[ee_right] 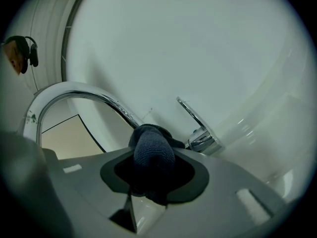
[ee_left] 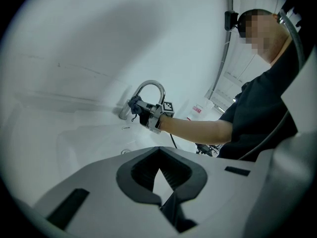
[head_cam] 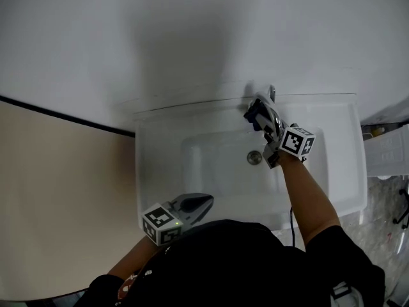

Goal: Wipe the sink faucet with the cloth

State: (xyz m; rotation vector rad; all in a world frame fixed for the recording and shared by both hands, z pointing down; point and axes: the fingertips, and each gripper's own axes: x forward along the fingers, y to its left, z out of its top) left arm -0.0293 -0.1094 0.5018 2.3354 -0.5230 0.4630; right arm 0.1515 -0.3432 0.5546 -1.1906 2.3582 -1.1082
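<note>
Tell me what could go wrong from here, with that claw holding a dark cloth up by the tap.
1. The lever sits right beside the cloth. A sideways sweep might knock it and start the water.
2. Only a small wad of cloth pokes out of the right gripper, so its hard jaws could scrape the shiny faucet spout.
3. If the grip loosens, the cloth would likely drop into the sink.
</note>
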